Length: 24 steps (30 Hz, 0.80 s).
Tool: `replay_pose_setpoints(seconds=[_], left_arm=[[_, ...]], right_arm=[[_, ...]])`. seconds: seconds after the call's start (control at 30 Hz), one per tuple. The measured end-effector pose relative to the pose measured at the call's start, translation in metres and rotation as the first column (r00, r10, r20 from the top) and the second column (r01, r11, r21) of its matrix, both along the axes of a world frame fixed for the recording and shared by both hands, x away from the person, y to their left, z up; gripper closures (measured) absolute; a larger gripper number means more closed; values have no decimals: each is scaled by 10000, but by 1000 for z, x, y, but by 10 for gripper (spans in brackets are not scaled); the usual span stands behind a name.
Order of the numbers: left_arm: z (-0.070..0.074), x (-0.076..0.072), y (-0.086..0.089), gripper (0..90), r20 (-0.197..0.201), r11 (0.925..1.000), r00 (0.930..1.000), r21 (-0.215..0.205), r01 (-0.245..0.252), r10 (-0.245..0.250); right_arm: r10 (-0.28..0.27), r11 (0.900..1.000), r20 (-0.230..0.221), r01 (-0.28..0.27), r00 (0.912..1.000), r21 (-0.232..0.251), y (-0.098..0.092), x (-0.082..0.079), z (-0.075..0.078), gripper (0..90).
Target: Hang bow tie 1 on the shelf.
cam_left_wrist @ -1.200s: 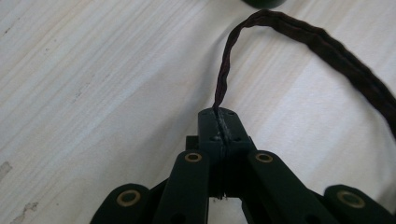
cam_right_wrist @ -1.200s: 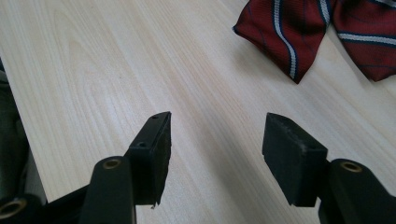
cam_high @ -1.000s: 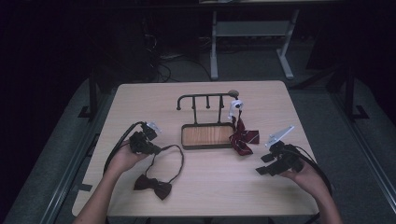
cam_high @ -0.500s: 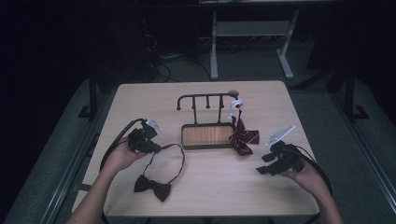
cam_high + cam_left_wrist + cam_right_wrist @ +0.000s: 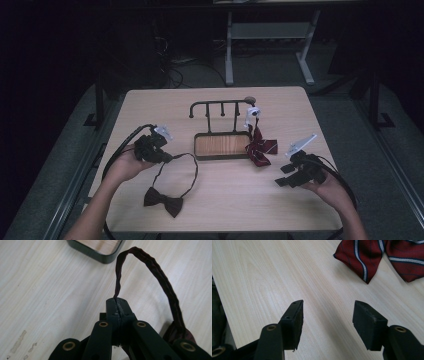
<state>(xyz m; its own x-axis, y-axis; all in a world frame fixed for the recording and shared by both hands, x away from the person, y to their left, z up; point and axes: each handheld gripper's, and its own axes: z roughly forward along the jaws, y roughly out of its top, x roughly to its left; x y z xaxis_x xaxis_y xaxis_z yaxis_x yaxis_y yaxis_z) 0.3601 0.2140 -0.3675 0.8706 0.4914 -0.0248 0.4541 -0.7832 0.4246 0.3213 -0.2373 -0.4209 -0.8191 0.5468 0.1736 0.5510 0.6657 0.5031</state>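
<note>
A dark maroon bow tie (image 5: 163,200) lies near the table's front left, its neck strap (image 5: 186,167) looping up toward the rack. My left gripper (image 5: 170,157) is shut on that strap (image 5: 150,272), lifting one end of the loop off the table; the pinched part sits between the closed pads (image 5: 119,305). A red striped bow tie (image 5: 259,148) hangs from the right end of the black hook rack (image 5: 220,106), its wings (image 5: 384,257) resting on the table. My right gripper (image 5: 281,183) hovers at the front right, open with nothing between its fingers (image 5: 294,320).
The rack stands on a wooden base with a dark rim (image 5: 221,156) at the table's middle; a corner of it (image 5: 100,255) lies just beyond the strap. A white tag or clip (image 5: 253,112) hangs at the rack's right end. Bare tabletop (image 5: 230,200) lies between the hands.
My left gripper has risen a little with the strap pinched in it, pulling the loop up and toward the left. The right gripper has not moved.
</note>
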Motion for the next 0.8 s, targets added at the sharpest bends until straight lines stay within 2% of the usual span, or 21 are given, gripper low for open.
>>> replay_pose_setpoints(seconds=[0.1, 0.4, 0.8], left_arm=[[6, -2, 0, 897, 50, 9999, 10000, -120, 46, -46], [19, -4, -2, 898, 77, 9995, 9995, -129, 300, -299], [38, -6, -5, 899, 324, 9982, 9980, -198, 558, -552]], right_arm=[[21, 10000, -2, -21, 10000, 2, 0, 0, 0, 414], [5, 9999, -29, -5, 10000, 112, -1, 0, 1, 415], [-171, 9996, 9, 171, 9999, 208, -6, 0, 3, 416]])
